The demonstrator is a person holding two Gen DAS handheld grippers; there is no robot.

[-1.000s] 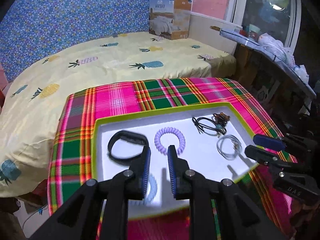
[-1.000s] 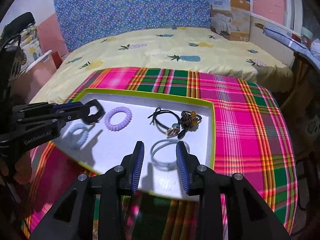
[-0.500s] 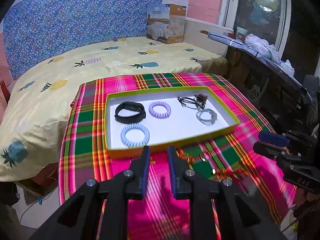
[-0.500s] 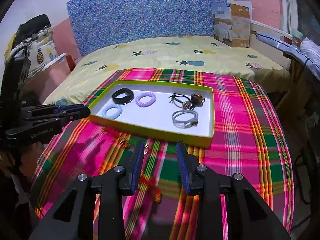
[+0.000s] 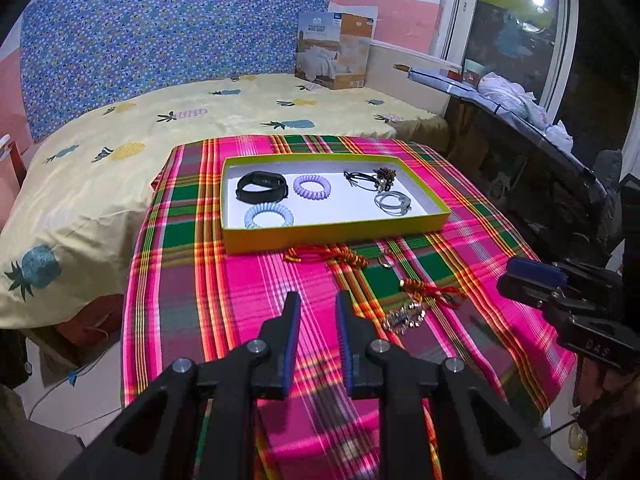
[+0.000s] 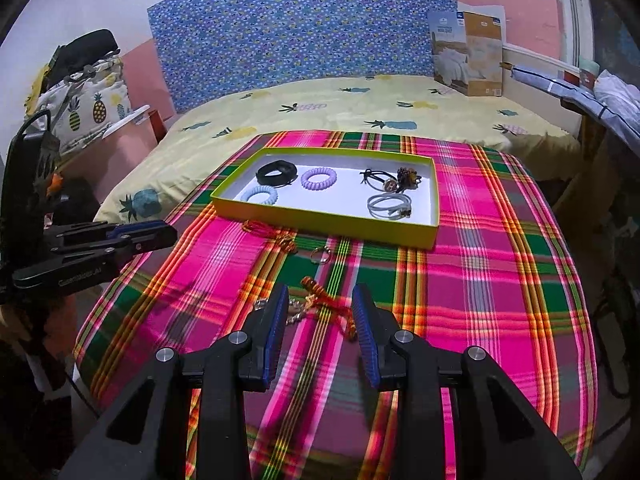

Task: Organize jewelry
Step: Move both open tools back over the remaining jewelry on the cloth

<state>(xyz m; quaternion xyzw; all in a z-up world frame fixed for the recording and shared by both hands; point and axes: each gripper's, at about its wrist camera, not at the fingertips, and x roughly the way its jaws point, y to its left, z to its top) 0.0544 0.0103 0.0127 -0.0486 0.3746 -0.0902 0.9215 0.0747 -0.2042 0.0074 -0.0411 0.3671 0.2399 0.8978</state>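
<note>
1. Fingers of left gripper apart with a narrow gap, nothing between them; lower centre of left wrist frame, over plaid cloth.
2. Right gripper fingers apart, wider gap, empty; lower centre of right wrist frame. Red-gold cord bracelet seen in the gap, lying on the cloth, not gripped.
3. Beaded gold piece just right of left fingertips on the cloth; second red cord bracelet and small ring further up, near the tray front wall.
4. Yellow-green tray mid-frame, white floor. Inside: black band upper left, purple coil tie beside it, light blue coil tie front left, black tie with beads upper right, silver bangles front right.
5. Pineapple-print bedspread behind the cloth, blue floral headboard top, boxed quilt upper centre-right.
</note>
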